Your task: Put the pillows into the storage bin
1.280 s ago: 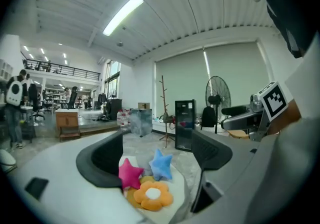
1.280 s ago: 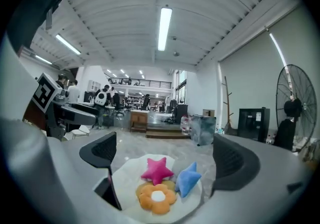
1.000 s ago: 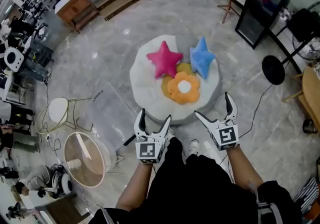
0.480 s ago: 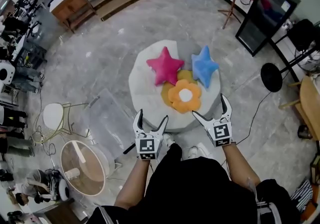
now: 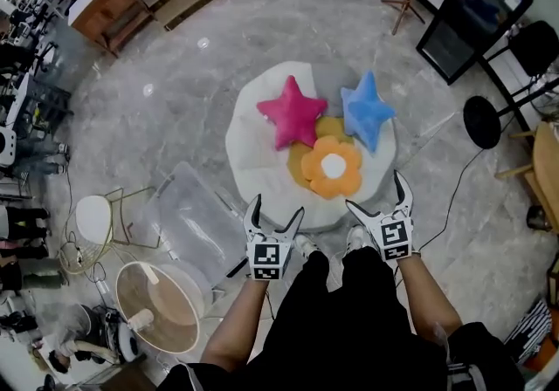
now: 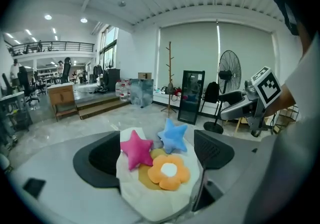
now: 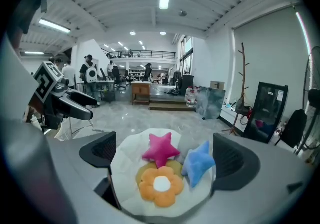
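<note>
1. Gripper state. The left gripper (image 5: 277,206) and the right gripper (image 5: 376,191) both stand with jaws wide apart. Neither holds or touches anything. In the left gripper view and the right gripper view the pillows show in the gap between the jaws, but well beyond the tips.

2. Position. In the head view both grippers sit at lower centre of the frame, just short of the near edge of the white cushion (image 5: 253,154) that carries the pillows.

3. Task items. At frame centre lie a pink star pillow (image 5: 293,112), a blue star pillow (image 5: 367,110) and an orange flower pillow (image 5: 332,167). The flower rests on a mustard pillow (image 5: 300,162). The storage bin (image 5: 188,215), clear plastic and open at the top, stands on the floor at centre left, beside the cushion.

4. Step in hand (judged): approach for the first pick. No pillow is in the bin yet.

5. Recommended procedure.
- Take the orange flower pillow first; it lies nearest both grippers.
- Keep the jaws fully apart until a petal sits deep between them. The filling looks soft and is likely to compress, so a shallow bite may slip.
- Lift clear before moving left, so the mustard pillow is not dragged along.
- Release over the bin opening, not its rim.
</note>
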`<state>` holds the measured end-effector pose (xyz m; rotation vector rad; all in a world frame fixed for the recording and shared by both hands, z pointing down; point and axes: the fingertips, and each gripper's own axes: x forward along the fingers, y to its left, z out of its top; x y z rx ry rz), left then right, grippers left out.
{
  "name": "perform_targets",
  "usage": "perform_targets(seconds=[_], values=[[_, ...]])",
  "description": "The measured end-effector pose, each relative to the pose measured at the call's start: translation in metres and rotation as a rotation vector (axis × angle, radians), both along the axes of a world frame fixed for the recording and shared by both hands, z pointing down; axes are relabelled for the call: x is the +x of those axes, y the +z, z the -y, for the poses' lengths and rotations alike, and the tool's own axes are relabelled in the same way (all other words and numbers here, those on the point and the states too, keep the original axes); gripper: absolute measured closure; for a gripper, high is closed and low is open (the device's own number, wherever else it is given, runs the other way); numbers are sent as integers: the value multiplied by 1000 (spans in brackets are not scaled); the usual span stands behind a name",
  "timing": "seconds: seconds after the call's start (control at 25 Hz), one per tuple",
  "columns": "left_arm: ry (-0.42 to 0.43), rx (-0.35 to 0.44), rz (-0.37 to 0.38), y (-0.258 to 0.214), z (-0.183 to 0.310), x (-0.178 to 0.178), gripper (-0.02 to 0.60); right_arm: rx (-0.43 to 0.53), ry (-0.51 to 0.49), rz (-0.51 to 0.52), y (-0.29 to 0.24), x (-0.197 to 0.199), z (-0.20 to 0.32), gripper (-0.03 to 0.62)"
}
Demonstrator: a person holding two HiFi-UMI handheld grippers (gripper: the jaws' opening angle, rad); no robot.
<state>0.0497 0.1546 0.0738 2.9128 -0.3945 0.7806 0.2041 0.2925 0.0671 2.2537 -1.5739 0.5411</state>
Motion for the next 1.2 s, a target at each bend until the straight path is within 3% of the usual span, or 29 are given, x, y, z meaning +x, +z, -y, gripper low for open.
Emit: perform_targets(seconds=[0.28,0.52,0.8,1.2], values=[[-17,-61,110,73,13,44,149,-101,-54,93,74,44,16,-5],[-114,-220,182,166,20,65,149,-175,-101,160,158,69,30,-4],[-73,-182,224,267,19,99,149,-231,-210,193,265,76,36,-4],[-37,-191,272,437,3,147,149,-278,-230,239,440,90,40,-4]])
